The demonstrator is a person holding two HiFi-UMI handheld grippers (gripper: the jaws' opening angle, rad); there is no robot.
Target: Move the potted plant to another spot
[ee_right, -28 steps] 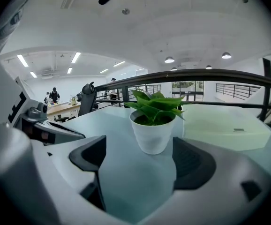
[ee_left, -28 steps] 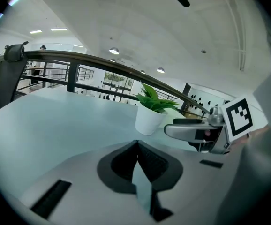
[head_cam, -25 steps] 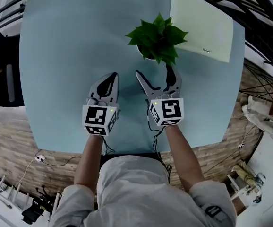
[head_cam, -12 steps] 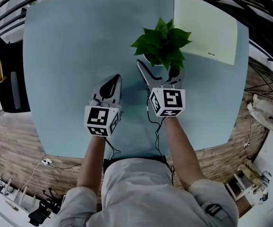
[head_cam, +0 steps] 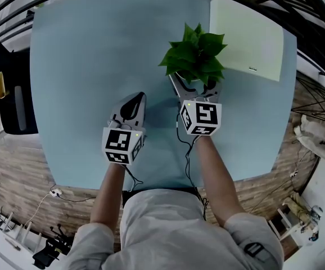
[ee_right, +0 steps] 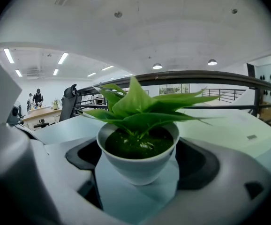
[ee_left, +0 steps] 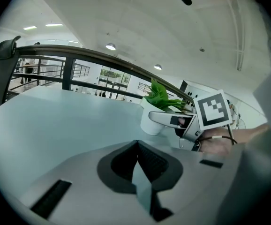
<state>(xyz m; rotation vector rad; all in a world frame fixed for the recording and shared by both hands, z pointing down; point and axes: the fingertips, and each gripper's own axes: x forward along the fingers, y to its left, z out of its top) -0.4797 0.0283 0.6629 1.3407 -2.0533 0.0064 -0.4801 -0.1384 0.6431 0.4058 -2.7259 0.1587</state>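
A leafy green plant [head_cam: 195, 52] in a white pot [ee_right: 138, 165] stands on the light blue table [head_cam: 84, 66], right of middle. My right gripper [head_cam: 193, 81] has reached under the leaves, and the pot sits between its wide jaws [ee_right: 140, 159]. The jaws are closing, with a small gap showing on each side of the pot. My left gripper [head_cam: 134, 98] rests low over the table to the left of the pot, shut with nothing in it [ee_left: 138, 146]. In the left gripper view the pot [ee_left: 149, 122] and the right gripper [ee_left: 173, 120] show ahead to the right.
A pale green mat [head_cam: 247, 35] lies on the table's far right corner, just behind the plant. A black chair [head_cam: 10, 100] stands off the table's left edge. A dark railing [ee_right: 196, 76] runs beyond the far edge.
My right gripper has moved forward to the plant, so its jaws now flank the pot. The left gripper has stayed where it was.
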